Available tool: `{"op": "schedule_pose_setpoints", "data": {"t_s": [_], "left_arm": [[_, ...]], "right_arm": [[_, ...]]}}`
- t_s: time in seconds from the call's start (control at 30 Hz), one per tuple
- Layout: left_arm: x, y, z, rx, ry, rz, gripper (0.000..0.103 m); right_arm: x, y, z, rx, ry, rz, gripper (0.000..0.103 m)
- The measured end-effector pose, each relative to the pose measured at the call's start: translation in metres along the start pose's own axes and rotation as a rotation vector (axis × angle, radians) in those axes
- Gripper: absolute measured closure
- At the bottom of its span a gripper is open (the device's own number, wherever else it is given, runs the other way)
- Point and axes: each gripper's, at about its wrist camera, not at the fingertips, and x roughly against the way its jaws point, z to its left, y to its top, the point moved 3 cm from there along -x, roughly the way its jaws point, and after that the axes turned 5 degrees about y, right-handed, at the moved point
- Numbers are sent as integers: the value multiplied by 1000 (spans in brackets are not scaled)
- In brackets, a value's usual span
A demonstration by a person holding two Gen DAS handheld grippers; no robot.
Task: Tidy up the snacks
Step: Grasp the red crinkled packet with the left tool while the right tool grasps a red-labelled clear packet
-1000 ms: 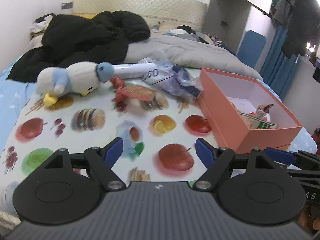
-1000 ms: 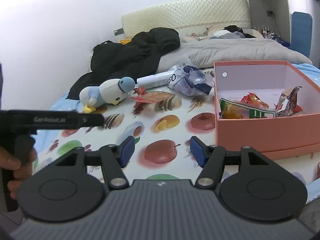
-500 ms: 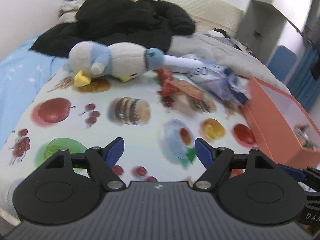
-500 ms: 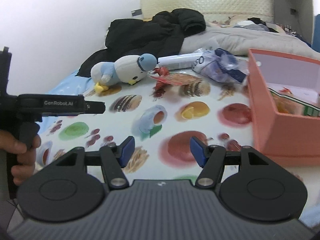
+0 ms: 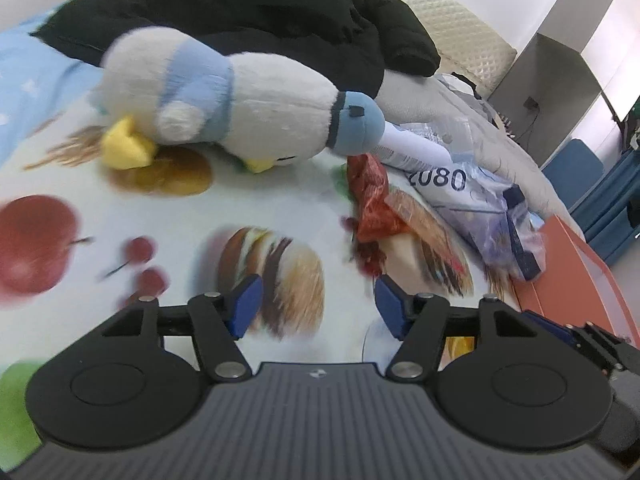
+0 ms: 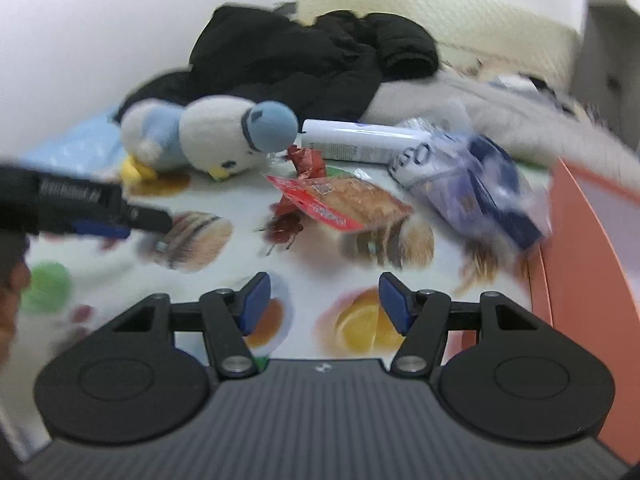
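**Both grippers low over the snack-strewn bed**

We are over a bed covered with a fruit-print sheet; a black jacket is heaped at the far end against a quilted headboard. At far left lies a plush penguin on its side, its blue cap toward a white tube. Just right of it sit our snacks: a crumpled red wrapper and a red-edged snack packet touching it, then a clear bag with blue print. At the right edge stands the orange box.

Our left gripper tilts downward over the sheet, its jaws closing with nothing between them; the snack packet lies just beyond its right finger. In the right wrist view it reaches in from the left, a hand partly visible below it. Our right gripper also angles down, fingers moderately apart and empty, the snacks farther ahead.
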Motion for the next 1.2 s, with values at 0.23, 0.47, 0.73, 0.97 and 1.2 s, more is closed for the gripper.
{"op": "schedule_pose_setpoints", "data": {"t_s": [0.23,0.47,0.73,0.97,1.2], "left_arm": [[-53,19,-9,2,-49,33,46],[-86,28,-23,-45,-74,47,46],[-106,35,-55,-111,-145,15,45],[-126,44,-82,-171,-67,18,45],[-138,43,-92,-208,-25,38,47]], "right_arm": [[-60,12,9,226,-39,-13,45],[-93,18,5,274,-83,-15,93],[-77,25,-20,148,-113,-39,98],[-58,21,-34,111,-104,-31,99],[-39,9,-37,103,-96,-21,99]]}}
